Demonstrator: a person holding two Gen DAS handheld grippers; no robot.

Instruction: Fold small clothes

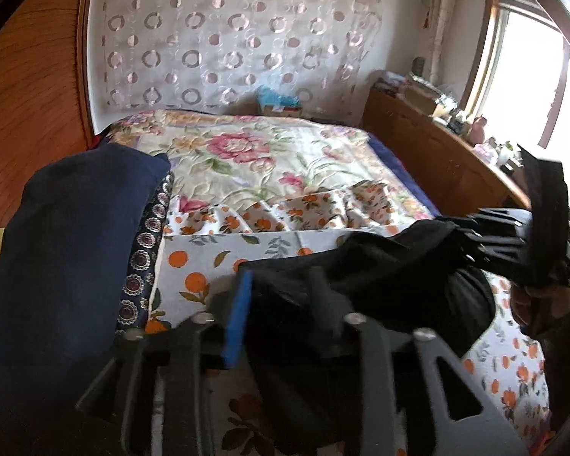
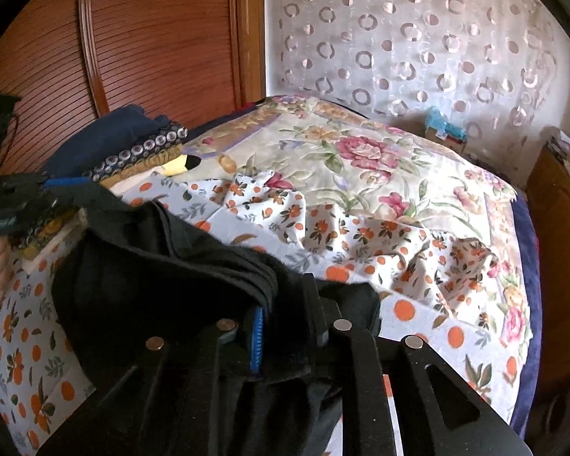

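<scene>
One black garment (image 1: 399, 266) is lying bunched on the orange-print sheet (image 1: 209, 262) of the bed (image 1: 247, 152), its shape hard to make out against the dark gripper frames. It is filling the left gripper (image 1: 281, 315) at 6 o'clock of the left view, where only the blue pad (image 1: 237, 319) is showing, so I cannot tell if those jaws are pressing. The right gripper (image 2: 285, 326) jaws are sitting nearly closed with a fold between them, grip unclear; one folded navy stack (image 1: 68, 250) is resting at 9 o'clock.
</scene>
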